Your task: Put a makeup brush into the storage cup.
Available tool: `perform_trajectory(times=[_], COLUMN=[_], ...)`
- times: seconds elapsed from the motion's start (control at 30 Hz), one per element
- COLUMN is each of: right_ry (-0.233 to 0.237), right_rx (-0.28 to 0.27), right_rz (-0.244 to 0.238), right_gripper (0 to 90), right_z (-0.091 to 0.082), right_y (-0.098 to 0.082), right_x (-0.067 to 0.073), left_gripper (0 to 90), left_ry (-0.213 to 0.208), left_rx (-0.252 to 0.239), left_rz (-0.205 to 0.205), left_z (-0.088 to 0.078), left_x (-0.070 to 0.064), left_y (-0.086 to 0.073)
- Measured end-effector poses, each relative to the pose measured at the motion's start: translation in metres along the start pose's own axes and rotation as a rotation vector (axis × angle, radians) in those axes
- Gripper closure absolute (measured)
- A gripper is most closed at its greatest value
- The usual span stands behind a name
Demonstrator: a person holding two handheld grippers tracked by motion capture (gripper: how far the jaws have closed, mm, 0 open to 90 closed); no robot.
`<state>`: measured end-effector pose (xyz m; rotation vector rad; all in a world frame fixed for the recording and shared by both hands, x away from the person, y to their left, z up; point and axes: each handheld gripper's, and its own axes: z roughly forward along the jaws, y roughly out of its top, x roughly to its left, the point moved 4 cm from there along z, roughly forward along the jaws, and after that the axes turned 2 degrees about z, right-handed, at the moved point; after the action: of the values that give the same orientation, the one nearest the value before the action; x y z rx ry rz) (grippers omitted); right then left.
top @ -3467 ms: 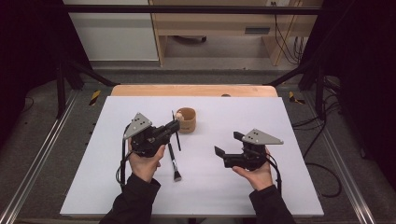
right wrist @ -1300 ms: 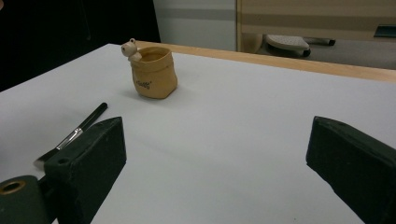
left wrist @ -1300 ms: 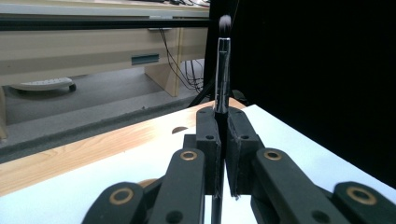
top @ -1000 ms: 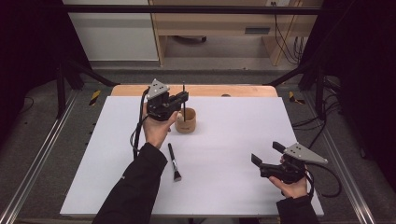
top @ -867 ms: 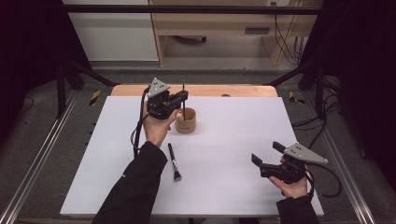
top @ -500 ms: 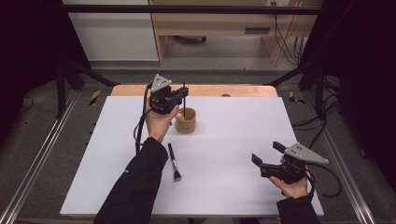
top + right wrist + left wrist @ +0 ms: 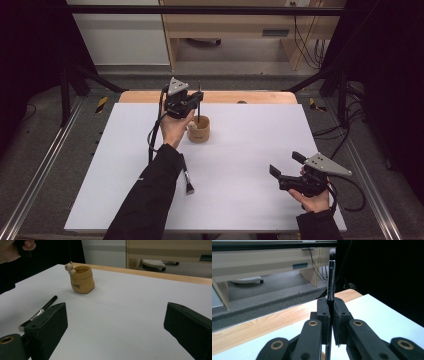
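white mat (image 7: 250,165), wooden table edge (image 7: 260,97)

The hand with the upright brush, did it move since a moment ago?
Yes. The left gripper with the brush slid right, so the brush now stands over the little pot instead of to its left.

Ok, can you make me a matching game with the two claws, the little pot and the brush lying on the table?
Things:
1. left claw
2. right claw
3. pot
4. lying brush

States:
A. flat on the white mat by the sleeve
B. open, holding nothing
C. shut on an upright brush
D. standing, with a tiny bear on its rim

Pairs: 1-C, 2-B, 3-D, 4-A
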<state>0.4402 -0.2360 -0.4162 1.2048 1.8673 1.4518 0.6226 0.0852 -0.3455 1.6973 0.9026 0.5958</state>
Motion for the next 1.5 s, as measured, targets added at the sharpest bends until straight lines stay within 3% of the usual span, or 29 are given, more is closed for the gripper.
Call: perform_trajectory(times=[0.7,1.07,1.5], right_ry=[0.002,0.002,0.003], right_rx=[-0.001,-0.001,0.0], right_rz=[0.006,0.004,0.0], right_gripper=[5.6,5.6,5.6], right_z=[0.0,0.0,0.001], right_y=[0.0,0.0,0.0], right_x=[0.0,0.0,0.0], left_gripper=[84.9,84.9,85.0], left_ry=[0.026,0.025,0.044], left_rx=[0.043,0.055,0.065], left_rz=[-0.008,0.011,0.001], left_z=[0.023,0.027,0.029], left_x=[0.007,0.003,0.009], left_y=[-0.018,-0.023,-0.036])
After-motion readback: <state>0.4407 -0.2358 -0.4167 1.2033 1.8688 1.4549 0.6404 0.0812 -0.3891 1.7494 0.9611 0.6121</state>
